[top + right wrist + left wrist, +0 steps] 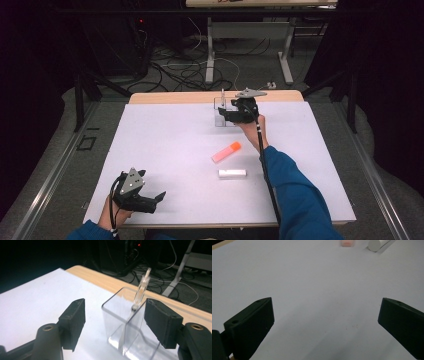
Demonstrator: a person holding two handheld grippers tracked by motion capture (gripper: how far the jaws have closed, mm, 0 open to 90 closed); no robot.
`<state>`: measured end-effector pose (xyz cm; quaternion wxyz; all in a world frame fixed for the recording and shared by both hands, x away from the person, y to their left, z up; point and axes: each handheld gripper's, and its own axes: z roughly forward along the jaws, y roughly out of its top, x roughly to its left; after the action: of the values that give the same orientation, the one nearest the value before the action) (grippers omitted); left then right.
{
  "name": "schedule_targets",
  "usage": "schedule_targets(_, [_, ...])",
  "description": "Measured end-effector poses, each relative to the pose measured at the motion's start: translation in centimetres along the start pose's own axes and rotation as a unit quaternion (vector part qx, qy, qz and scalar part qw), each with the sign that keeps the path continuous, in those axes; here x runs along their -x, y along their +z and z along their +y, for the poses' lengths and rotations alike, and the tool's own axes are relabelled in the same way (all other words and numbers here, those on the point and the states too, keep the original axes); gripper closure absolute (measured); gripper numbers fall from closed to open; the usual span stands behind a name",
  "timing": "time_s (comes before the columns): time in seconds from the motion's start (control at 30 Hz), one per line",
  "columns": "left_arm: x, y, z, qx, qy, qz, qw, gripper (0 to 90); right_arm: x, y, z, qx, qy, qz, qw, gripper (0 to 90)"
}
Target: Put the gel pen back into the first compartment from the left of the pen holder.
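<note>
Two items left on the worktop (165, 150): orange marker (226, 152), white marker (232, 173). We draw the right gripper (115, 315), jaws apart, clear of the clear holder (125, 322) without tipping it. Left gripper (325, 322) jaws apart, empty.

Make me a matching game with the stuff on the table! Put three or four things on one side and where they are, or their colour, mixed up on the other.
Things:
1. clear box
2. orange stick
3. white stick
4. clear pen

Matches:
A. lying flat, nearest the person
B. standing inside the box
C. at the table's far edge
D. lying slanted in the middle

Pairs: 1-C, 2-D, 3-A, 4-B
</note>
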<state>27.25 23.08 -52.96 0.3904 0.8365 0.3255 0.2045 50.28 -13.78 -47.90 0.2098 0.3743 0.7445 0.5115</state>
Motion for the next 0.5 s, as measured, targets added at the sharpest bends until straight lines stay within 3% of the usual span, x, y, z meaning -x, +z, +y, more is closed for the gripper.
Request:
schedule_targets(0.17, [0.0, 0.0, 0.0, 0.001, -0.002, 0.001, 1.0000, 0.4, -0.6, -1.3, -0.6, -0.017, -0.010, 0.024, 0.9995, 27.0])
schedule_targets(0.5, [0.0, 0.0, 0.0, 0.001, -0.001, 0.001, 1.0000, 0.4, -1.6, -3.7, -1.9, -0.037, -0.024, 0.045, 0.9980, 19.6])
